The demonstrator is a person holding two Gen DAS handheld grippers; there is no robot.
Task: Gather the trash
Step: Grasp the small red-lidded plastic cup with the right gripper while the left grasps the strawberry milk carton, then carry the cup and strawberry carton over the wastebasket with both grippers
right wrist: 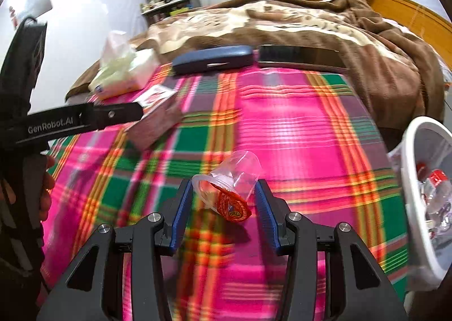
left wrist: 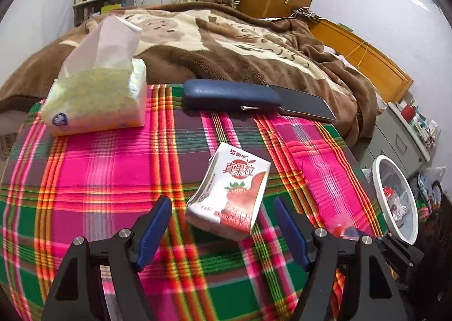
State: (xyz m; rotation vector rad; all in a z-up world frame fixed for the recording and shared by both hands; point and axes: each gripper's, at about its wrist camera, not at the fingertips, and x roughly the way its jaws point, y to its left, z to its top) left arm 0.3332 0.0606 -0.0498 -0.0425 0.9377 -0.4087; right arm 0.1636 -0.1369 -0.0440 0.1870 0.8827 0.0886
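The plaid cloth (right wrist: 282, 112) serves as the reference surface. The right gripper (right wrist: 223, 202) is clamped on a clear plastic cup (right wrist: 237, 174), one pad against each side wall, with the cup lying tilted and its peeled red foil lid (right wrist: 231, 205) hanging from the rim just above the cloth. The cup appears empty, so it should be very light; its thin wall looks flexible and smooth, so excess pressure could crush it or let it slip, and a hold across the stiffer rim band is the safer choice. The white bin (right wrist: 418, 134) stands off the right edge of the cloth and already contains a plastic bottle (right wrist: 438, 188). The left gripper (left wrist: 223, 233) is released, jaws spread, with nothing between the pads; a flattened strawberry drink carton (left wrist: 231, 191) lies on the cloth just ahead of it. The carton looks light and partly collapsed; its long edges offer the firmest purchase.
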